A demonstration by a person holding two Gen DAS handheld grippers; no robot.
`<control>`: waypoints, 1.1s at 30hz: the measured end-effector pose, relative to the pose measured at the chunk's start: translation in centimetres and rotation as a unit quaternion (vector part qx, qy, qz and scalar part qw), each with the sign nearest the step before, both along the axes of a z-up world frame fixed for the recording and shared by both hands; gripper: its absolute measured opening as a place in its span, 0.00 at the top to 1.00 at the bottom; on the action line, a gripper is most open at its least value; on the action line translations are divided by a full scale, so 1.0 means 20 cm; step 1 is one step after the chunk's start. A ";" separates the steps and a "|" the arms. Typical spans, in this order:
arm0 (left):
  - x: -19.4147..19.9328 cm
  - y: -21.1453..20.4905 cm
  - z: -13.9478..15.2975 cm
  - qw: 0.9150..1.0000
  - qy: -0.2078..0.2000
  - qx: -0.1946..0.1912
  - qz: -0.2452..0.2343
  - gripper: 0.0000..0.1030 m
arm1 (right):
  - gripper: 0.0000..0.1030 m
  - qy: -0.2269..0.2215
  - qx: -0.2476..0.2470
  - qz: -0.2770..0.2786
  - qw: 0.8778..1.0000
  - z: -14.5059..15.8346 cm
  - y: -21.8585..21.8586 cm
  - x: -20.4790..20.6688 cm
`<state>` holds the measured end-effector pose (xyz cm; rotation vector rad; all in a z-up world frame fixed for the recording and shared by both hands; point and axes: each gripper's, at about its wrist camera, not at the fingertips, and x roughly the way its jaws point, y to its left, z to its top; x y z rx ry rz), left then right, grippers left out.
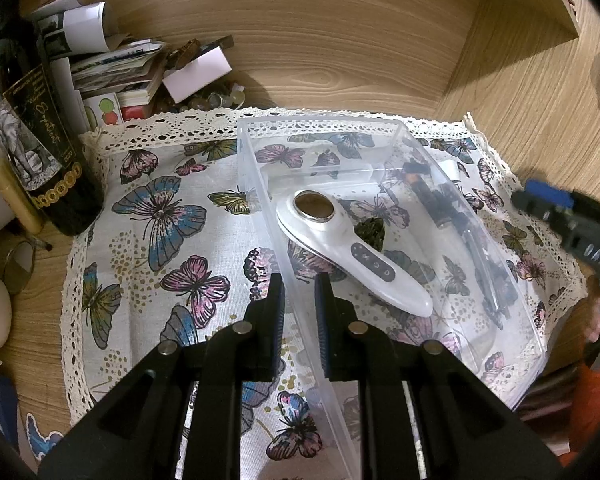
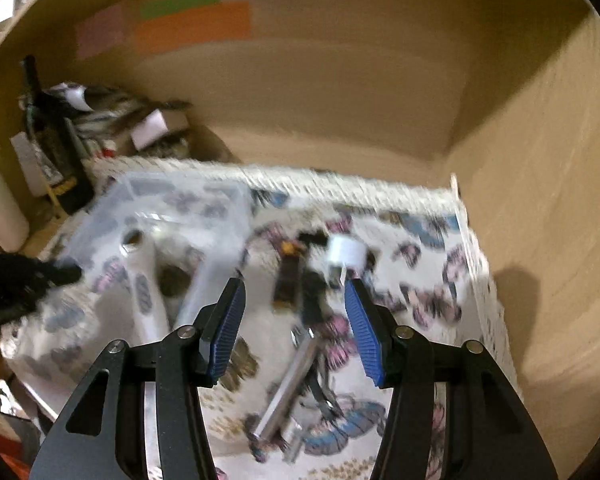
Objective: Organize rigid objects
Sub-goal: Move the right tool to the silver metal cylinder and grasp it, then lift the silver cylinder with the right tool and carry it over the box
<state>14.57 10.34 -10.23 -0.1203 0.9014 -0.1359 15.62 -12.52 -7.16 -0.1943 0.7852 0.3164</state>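
The right tongs (image 2: pixel 296 320) gape wide with nothing between them, hanging over the loose pieces that lie on the butterfly cloth (image 1: pixel 148 216) just right of the clear box (image 1: pixel 260 168). Closest beneath them is a silvery bar (image 2: pixel 288 388), its long axis running from near and left toward far and right, roughly in line with the tongs' reach; beyond it lie a dark stick (image 2: pixel 286 280) and a small white cylinder (image 2: pixel 346 254). The left tongs (image 1: pixel 300 300) are nearly closed astride the box's left wall, apparently pinching it. Inside the box rests a white handheld device (image 1: pixel 348 252). The right side is plainly nearer the loose pieces.
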 end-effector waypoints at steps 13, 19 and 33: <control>0.00 0.01 0.00 1.000 0.000 0.001 0.000 0.85 | 0.77 0.091 -0.005 0.013 0.996 -0.32 0.00 -0.06; 0.00 0.01 0.00 1.000 0.000 0.001 0.001 0.85 | 0.82 0.084 -0.007 0.000 0.996 -0.37 0.01 -0.04; 0.00 0.01 0.00 1.000 0.000 0.001 0.001 0.85 | 0.86 0.031 0.024 -0.010 0.999 -0.19 -0.03 -0.05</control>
